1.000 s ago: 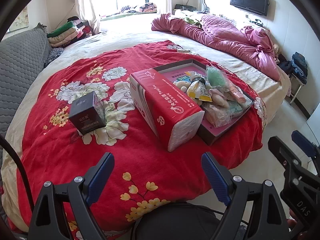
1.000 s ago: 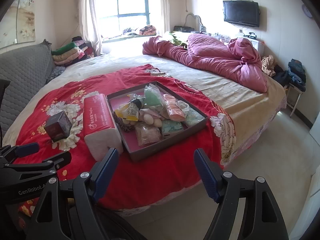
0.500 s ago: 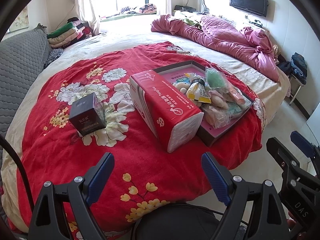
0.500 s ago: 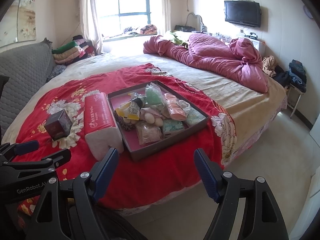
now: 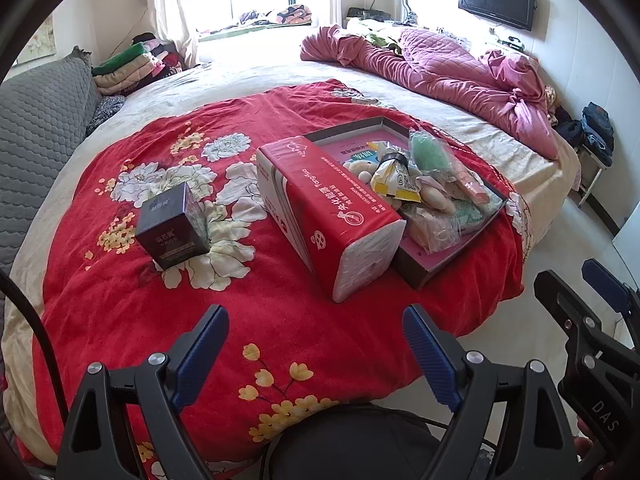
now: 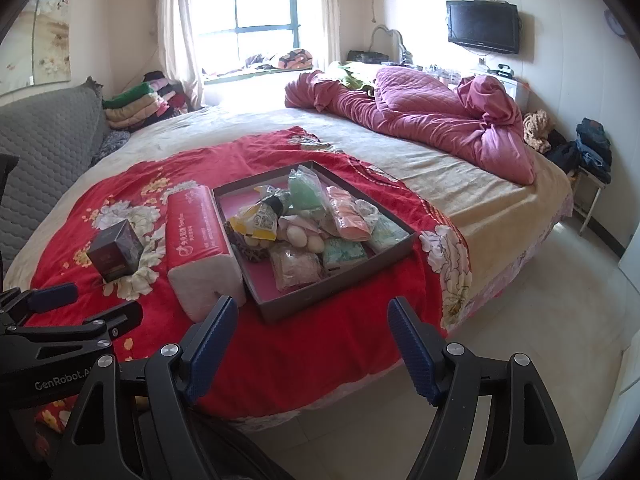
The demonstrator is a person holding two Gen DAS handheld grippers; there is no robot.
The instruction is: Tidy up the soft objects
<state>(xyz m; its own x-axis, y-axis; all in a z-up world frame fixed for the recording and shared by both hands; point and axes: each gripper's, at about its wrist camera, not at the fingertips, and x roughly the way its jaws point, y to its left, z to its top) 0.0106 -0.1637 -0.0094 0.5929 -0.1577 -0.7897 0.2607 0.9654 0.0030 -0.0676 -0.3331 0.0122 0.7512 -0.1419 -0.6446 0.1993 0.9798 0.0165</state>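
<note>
Both tongs are held wide open with nothing between the fingers: left tongs (image 5: 316, 344) low over the near edge of the bed (image 6: 500, 184), right tongs (image 6: 312, 336) beside them, just off that same edge. The soft objects are found bunched in a shallow dark tray (image 6: 400, 246) set on the red floral blanket (image 5: 120, 300) near the bed's near-right edge: a green pouch (image 6: 306, 192), an orange pouch (image 6: 348, 220), a yellow packet (image 6: 256, 222), pale egg-shaped pieces (image 6: 308, 240), a mint bag (image 6: 344, 252) and a beige bag (image 6: 296, 266), overlapping each other. A red tissue pack (image 5: 332, 216) lies touching the tray's left wall; a small dark box (image 5: 172, 224) stands well apart, further left on the blanket. Whether the tray is the sorted end state or the source pile cannot be settled from this. Risks judged: slippery plastic bags may be pinched by a corner only and slip; overlapped bags may be dragged out together; egg-shaped pieces may roll or be squashed if clamped hard; the tray may shift or tilt on the soft blanket towards the edge if pushed; the tissue pack may topple if nudged by the left tongs.
</note>
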